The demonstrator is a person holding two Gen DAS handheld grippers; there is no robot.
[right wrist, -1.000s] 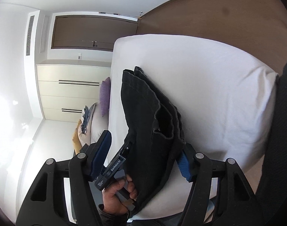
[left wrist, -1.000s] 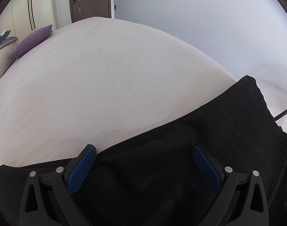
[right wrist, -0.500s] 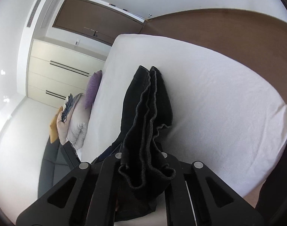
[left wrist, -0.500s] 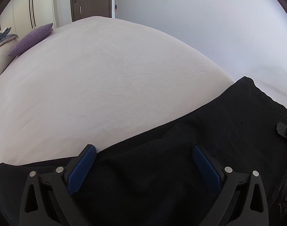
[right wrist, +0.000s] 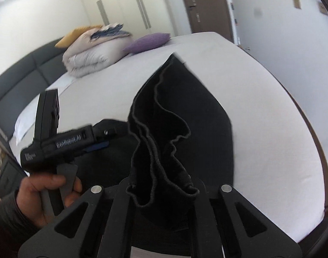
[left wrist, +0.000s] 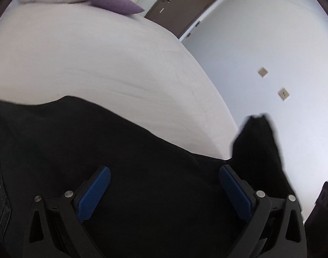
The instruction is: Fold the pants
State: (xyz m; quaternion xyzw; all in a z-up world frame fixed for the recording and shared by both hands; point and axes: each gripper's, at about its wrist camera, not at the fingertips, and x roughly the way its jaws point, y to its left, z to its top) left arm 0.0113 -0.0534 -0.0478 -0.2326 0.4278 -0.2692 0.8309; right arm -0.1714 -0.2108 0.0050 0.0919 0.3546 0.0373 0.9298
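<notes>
The black pants (left wrist: 125,150) lie across the near part of the white bed (left wrist: 99,68). My left gripper (left wrist: 164,185) is open, its blue pads (left wrist: 95,191) spread just above the dark cloth. My right gripper (right wrist: 161,191) is shut on a bunched end of the pants (right wrist: 164,150), with the hemmed edges rising from between its fingers. That end is lifted; it shows in the left wrist view as a raised black flap (left wrist: 258,142) at the right. The left gripper's body and the hand holding it (right wrist: 54,150) show at the left of the right wrist view.
A purple cushion (right wrist: 149,40) and a folded white duvet (right wrist: 90,56) sit at the head of the bed against a dark headboard (right wrist: 19,71). A brown door (right wrist: 205,6) and wardrobes (right wrist: 125,6) stand behind. A white wall (left wrist: 271,53) runs along the bed's right edge.
My right gripper closed on the pants' end and swung it up over the bed. My left gripper stayed open and tilted, so its view rotated toward the wall.
</notes>
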